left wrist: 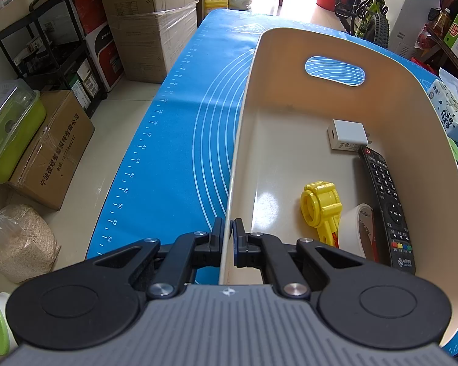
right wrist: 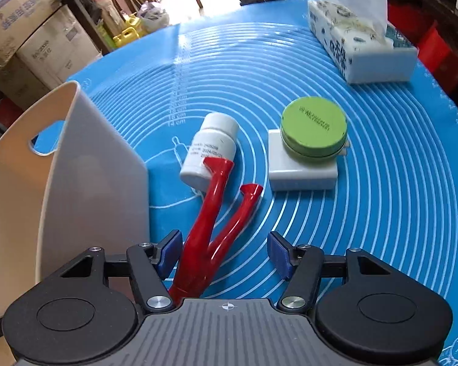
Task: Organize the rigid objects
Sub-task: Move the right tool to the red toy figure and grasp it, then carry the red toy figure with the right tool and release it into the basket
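My left gripper (left wrist: pixel 228 235) is shut on the near wall of a cream bin (left wrist: pixel 290 61) with a handle slot. Inside the bin lie a white charger (left wrist: pixel 348 134), a black remote (left wrist: pixel 387 207), a yellow plastic piece (left wrist: pixel 320 207) and a roll of tape (left wrist: pixel 357 228). In the right wrist view my right gripper (right wrist: pixel 224 253) stands open low over the blue mat (right wrist: pixel 381 183). A red forked tool (right wrist: pixel 216 213) lies between its fingers, close to the left pad and well clear of the right one. The tool's tips reach a white bottle (right wrist: pixel 210 149) lying on its side.
A green round tin (right wrist: pixel 313 129) sits on a white block (right wrist: pixel 299 174) right of the bottle. A tissue pack (right wrist: pixel 360 42) lies at the far right. The bin's (right wrist: pixel 100 167) wall stands just left of the right gripper. Boxes, a rack and a bicycle surround the table.
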The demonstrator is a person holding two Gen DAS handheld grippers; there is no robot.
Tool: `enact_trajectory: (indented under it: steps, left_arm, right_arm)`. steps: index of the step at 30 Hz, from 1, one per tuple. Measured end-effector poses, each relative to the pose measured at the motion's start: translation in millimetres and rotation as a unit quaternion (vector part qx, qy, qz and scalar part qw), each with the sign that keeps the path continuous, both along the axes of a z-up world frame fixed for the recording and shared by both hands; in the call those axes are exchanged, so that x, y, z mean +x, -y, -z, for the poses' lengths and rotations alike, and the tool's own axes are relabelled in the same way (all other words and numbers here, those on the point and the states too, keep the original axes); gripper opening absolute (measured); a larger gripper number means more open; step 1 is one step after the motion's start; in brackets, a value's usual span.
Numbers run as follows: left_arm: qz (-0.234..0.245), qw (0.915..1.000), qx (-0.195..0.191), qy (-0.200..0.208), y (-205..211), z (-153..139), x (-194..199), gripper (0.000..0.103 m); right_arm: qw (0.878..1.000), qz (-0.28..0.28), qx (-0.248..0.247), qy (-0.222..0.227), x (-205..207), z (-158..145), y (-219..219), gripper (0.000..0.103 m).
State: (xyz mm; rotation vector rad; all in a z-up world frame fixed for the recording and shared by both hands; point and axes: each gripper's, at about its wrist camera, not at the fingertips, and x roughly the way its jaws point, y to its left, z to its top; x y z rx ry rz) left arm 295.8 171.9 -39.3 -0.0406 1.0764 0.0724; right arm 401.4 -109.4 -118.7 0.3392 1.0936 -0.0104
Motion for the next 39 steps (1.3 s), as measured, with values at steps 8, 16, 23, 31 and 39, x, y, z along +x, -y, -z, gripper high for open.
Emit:
enact_trajectory:
  steps: [8, 16, 23, 31, 39]
  left_arm:
    - [0.0, 1.0, 0.0, 0.0, 1, 0, 1, 0.007]
    - [0.0, 1.0, 0.001, 0.0, 2, 0, 0, 0.007]
    - [0.0, 1.0, 0.001, 0.0, 2, 0, 0, 0.007]
    - [0.0, 1.0, 0.001, 0.0, 2, 1, 0, 0.007]
    - [0.0, 1.0, 0.001, 0.0, 2, 1, 0, 0.007]
  right_arm:
    - [1.0, -0.01, 0.02, 0.017, -8, -3, -10, 0.04]
    - [0.999, -0.021, 0.017, 0.044, -23, -17, -9, 0.032]
    - [0.997, -0.016, 0.021, 0.066, -36, -30, 4, 0.026]
    - [0.995, -0.012, 0.024, 0.095, -52, -53, 14, 0.026]
    - [0.988, -0.035, 0.029, 0.148, -59, -108, 9, 0.026]
